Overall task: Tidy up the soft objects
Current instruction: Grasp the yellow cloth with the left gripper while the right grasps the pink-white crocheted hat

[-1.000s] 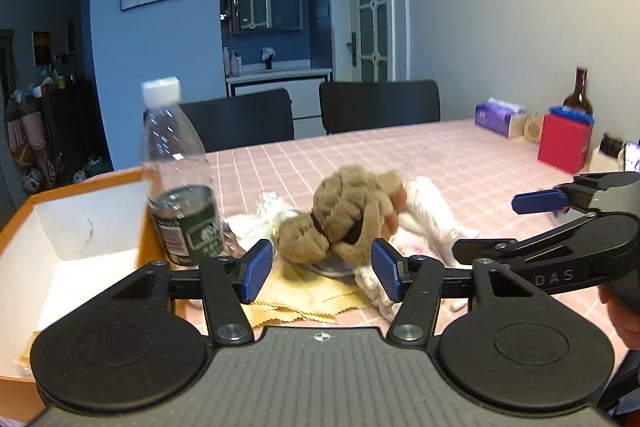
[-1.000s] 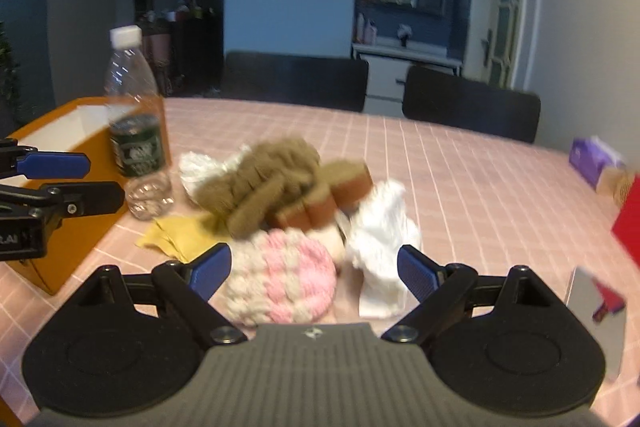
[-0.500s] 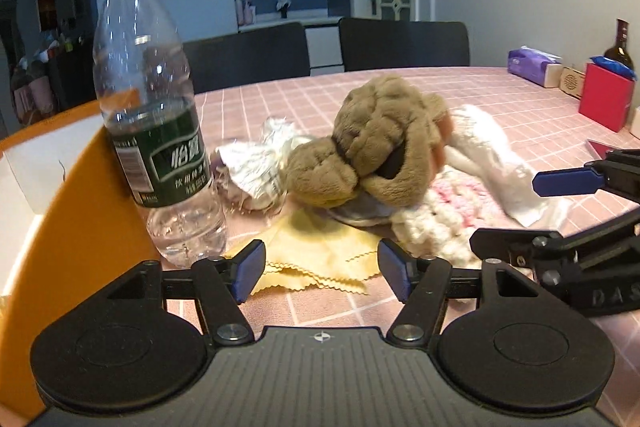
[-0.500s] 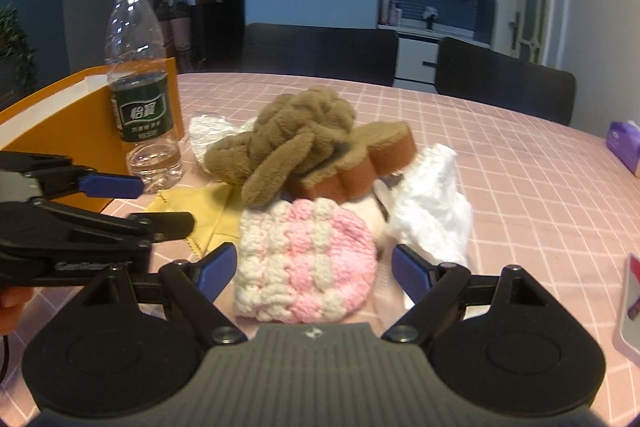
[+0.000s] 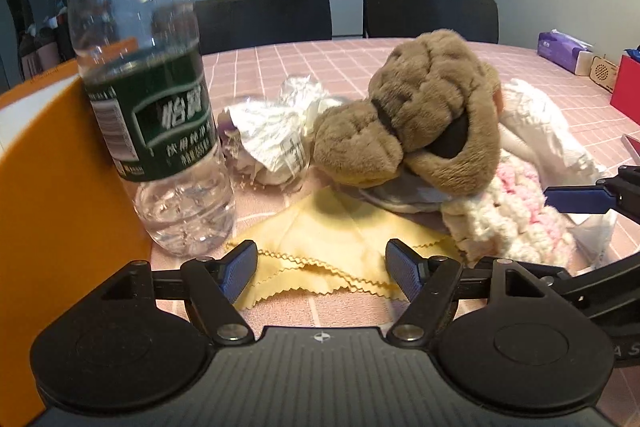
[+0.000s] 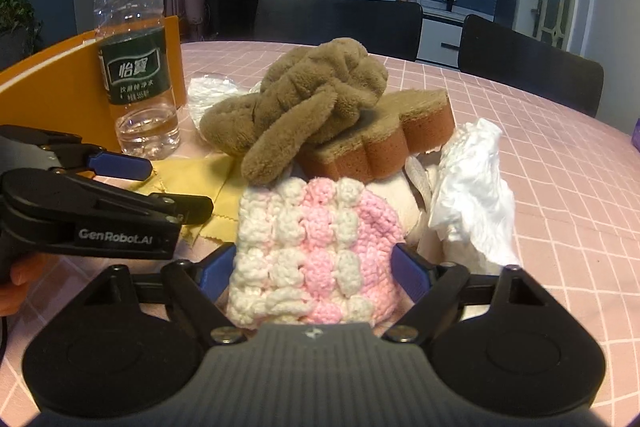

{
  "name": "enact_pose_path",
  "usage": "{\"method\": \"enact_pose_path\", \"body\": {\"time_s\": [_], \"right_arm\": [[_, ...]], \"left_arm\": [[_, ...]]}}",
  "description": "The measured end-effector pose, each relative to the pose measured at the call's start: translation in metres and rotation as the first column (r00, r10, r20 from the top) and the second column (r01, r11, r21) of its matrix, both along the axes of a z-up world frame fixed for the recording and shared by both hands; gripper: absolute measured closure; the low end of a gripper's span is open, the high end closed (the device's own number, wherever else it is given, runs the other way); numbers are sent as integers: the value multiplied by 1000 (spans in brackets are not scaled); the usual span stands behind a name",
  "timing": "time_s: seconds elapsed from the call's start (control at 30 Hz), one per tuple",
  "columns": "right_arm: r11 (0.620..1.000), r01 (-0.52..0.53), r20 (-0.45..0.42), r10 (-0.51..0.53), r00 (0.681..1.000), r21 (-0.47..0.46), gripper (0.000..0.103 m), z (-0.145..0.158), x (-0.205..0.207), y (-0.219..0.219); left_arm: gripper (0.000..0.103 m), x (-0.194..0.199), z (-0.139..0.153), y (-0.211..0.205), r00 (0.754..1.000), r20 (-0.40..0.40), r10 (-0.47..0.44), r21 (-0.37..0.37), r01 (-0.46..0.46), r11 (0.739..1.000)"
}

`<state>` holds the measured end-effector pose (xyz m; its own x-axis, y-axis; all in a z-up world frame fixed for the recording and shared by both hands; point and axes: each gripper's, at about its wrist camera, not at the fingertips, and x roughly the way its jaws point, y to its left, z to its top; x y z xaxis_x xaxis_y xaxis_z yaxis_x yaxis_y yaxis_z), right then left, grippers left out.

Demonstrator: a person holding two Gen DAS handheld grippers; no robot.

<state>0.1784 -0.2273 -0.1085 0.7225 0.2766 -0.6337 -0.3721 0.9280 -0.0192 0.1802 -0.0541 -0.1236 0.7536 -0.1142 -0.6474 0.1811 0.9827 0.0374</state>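
Note:
A pile of soft things lies on the pink checked table: a brown plush toy (image 5: 420, 119) (image 6: 304, 99), a brown flower-shaped sponge (image 6: 384, 135), a fluffy white cloth (image 6: 472, 187), a yellow cloth (image 5: 320, 239) and a pink-and-white crocheted piece (image 6: 312, 239) (image 5: 516, 223). My left gripper (image 5: 322, 271) hangs low over the yellow cloth's zigzag edge with its jaws opening and holding nothing. My right gripper (image 6: 314, 269) straddles the crocheted piece with its jaws closing. The pads stand at its sides and do not squeeze it.
A water bottle (image 5: 148, 87) (image 6: 134, 67) stands upright against the wall of an orange box (image 5: 48, 167) at the left. Crumpled plastic wrap (image 5: 276, 131) lies behind the yellow cloth. A purple tissue box (image 5: 560, 51) and a red box (image 5: 628, 87) sit far right. Black chairs stand behind the table.
Both grippers have come down and closer to the pile. The left jaws have widened over the yellow cloth. The right jaws have narrowed around the crocheted piece.

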Motion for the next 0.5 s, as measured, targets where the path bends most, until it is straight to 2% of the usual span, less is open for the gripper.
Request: {"method": "enact_pose_path", "body": {"time_s": [0.13, 0.23, 0.5], "right_arm": [[1000, -9, 4, 9, 1000, -3, 30, -1, -2, 0], [1000, -12, 2, 12, 1000, -1, 34, -2, -2, 0], [1000, -20, 9, 20, 1000, -18, 46, 0, -5, 4]], "left_arm": [[17, 3, -3, 2, 1000, -2, -4, -20, 3, 1000], [27, 3, -2, -1, 1000, 4, -27, -34, 27, 999], [68, -2, -1, -12, 995, 24, -94, -36, 95, 995]]}}
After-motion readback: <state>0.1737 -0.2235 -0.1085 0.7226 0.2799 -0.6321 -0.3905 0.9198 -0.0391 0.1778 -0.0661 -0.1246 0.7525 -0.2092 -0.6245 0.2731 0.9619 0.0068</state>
